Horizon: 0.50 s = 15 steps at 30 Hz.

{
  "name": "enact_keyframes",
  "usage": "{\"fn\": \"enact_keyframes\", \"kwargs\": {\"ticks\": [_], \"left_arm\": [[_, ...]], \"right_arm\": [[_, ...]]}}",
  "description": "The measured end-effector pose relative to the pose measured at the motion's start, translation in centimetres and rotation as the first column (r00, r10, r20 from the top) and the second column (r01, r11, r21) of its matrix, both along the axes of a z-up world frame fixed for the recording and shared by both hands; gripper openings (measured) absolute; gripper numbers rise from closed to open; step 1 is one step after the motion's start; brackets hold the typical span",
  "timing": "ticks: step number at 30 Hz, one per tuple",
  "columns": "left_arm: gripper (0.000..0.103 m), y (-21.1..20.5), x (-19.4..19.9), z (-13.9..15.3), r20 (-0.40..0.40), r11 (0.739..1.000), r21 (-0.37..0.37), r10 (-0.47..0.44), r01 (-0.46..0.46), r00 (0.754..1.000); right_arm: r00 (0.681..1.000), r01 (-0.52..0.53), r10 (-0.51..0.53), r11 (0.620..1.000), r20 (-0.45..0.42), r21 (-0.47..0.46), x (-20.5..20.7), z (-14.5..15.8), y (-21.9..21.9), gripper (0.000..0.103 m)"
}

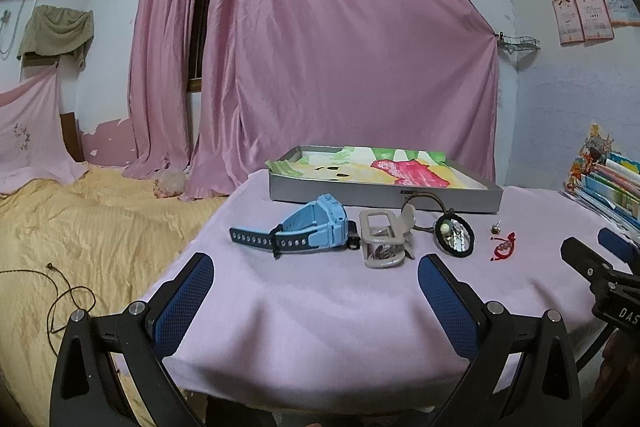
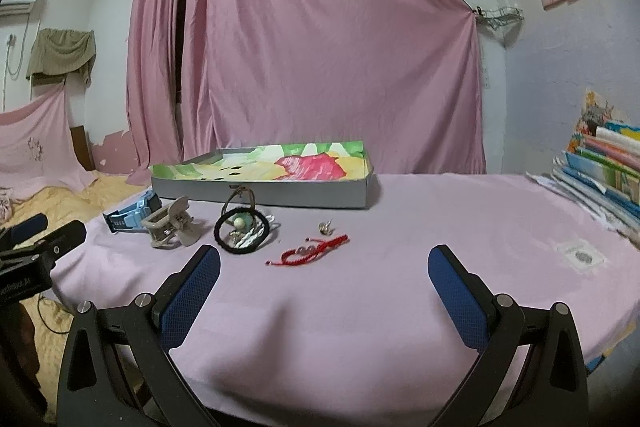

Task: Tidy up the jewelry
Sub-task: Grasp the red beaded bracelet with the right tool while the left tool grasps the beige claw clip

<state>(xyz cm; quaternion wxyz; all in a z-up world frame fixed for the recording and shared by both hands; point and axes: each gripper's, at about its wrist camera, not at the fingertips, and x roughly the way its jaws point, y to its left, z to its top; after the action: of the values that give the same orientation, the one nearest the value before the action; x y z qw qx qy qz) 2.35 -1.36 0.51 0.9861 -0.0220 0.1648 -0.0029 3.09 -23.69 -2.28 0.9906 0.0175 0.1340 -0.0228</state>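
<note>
Curtain: pink, satiny cloth hanging in long folds at 12 o'clock behind the table.
Table: covered with a soft lilac cloth, rumpled at the near edge.
Tray: shallow grey rectangular box with a bright painted lining, at 12 o'clock beyond the jewelry.
Left gripper: level above the near table edge, blue textured pads spread wide, holding nothing.
Right gripper: same pose, spread wide, empty.
Watch: chunky light-blue plastic, perforated strap, lying at 11 o'clock of the left gripper.
Hair clip: beige claw, just beside the watch.
Hair tie: black ring with a pale bead.
Bracelet: red braided cord, at 12 o'clock of the right gripper.
Earring: tiny metal stud, near the bracelet.
</note>
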Motion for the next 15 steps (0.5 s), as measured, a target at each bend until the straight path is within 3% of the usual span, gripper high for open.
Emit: {"fn": "enact_keyframes", "kwargs": {"ticks": [7, 15], "left_arm": [[0.102, -0.5, 2.5, 1.2, -0.026, 0.997, -0.001, -0.072, 0.072, 0.997], [0.102, -1.7, 5.6, 1.4, -0.102, 0.988, 0.002, -0.156, 0.157, 0.982]], "right_arm": [[0.999, -0.045, 0.044, 0.998, -0.018, -0.044, 2.1, 1.8, -0.7, 0.102], [0.968, -0.175, 0.171, 0.985, -0.183, -0.006, 6.1, 2.0, -1.6, 0.102]]}}
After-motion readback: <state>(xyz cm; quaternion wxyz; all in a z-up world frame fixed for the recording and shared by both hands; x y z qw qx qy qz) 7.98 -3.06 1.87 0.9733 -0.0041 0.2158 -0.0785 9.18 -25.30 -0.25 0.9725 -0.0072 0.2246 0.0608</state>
